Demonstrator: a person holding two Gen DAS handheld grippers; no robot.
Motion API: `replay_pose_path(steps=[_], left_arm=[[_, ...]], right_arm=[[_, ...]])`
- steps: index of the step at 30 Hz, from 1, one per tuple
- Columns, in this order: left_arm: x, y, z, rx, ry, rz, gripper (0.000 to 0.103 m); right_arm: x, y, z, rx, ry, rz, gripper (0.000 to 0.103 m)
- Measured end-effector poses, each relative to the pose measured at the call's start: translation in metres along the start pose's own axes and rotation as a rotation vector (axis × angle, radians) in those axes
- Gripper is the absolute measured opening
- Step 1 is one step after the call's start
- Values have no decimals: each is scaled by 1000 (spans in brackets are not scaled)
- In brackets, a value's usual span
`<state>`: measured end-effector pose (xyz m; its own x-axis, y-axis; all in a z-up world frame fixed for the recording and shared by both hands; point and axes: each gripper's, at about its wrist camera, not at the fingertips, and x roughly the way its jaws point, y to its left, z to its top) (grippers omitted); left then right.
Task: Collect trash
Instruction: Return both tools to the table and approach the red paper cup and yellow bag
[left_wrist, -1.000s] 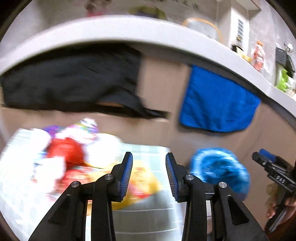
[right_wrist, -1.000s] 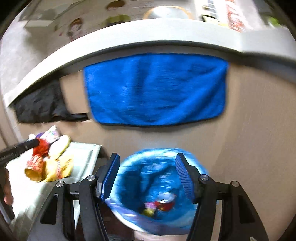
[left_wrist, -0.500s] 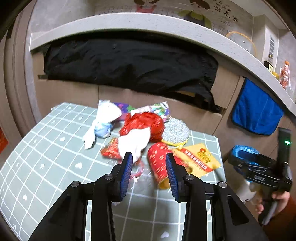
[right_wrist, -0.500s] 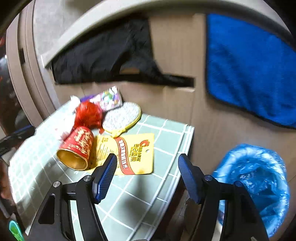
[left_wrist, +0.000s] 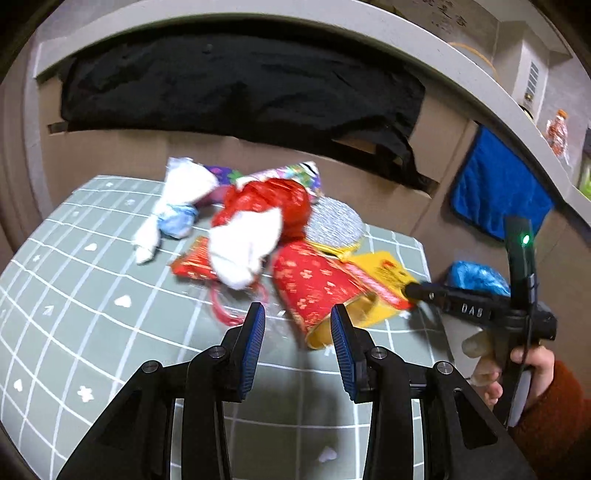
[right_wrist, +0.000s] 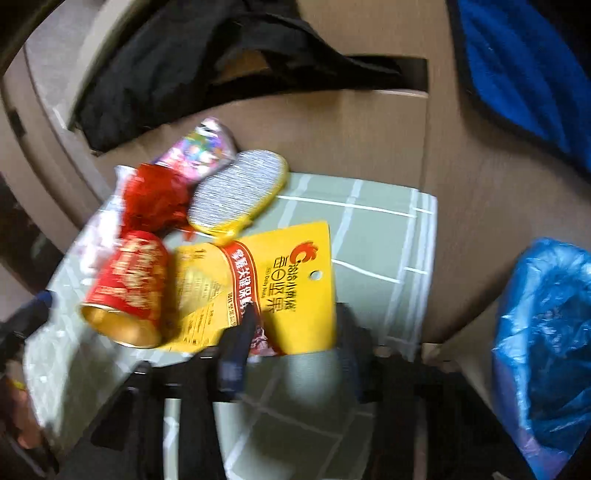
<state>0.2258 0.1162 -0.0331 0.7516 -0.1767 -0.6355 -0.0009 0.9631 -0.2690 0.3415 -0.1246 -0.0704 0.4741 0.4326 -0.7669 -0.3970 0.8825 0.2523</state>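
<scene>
A pile of trash lies on the green grid-patterned table: a red paper cup on its side, a yellow snack packet, a silver foil disc, a red crumpled wrapper, white tissue and a colourful wrapper. My left gripper is open and empty just in front of the red cup. My right gripper is open, blurred, at the near edge of the yellow packet. The blue-lined trash bin stands beside the table on the right.
A black cloth and a blue towel hang on the cardboard wall behind the table. A grey counter edge curves above. The right gripper's body and the hand holding it show at the table's right edge.
Both grippers swung from the blue bin to the table. The left gripper closed in on the red cup. The right gripper reached the yellow packet.
</scene>
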Motion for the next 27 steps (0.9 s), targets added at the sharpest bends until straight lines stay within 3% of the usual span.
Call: replay_pose_path(steps=[1, 5, 9, 15, 17, 19, 24, 27], left_arm=[[1, -1, 0, 1, 4, -6, 38], [-1, -2, -1, 8, 0, 6, 38], [-6, 5, -4, -4, -3, 21, 38], [-12, 16, -8, -16, -1, 50, 38], [-14, 21, -9, -24, -4, 58, 38], [-15, 25, -8, -32, -9, 68, 38], [-7, 28, -2, -84, -2, 24, 38], [-1, 16, 0, -54, 12, -8, 38]], right_arm=[[-4, 4, 1, -5, -5, 27, 19], [-16, 24, 8, -28, -42, 128, 19], [-8, 46, 11, -49, -14, 228, 19], [31, 63, 19, -39, 49, 238, 20], [34, 63, 21, -18, 43, 268, 14], [29, 63, 23, -24, 33, 261, 7], [-18, 60, 23, -94, -70, 98, 3], [-47, 48, 21, -88, -113, 89, 3]])
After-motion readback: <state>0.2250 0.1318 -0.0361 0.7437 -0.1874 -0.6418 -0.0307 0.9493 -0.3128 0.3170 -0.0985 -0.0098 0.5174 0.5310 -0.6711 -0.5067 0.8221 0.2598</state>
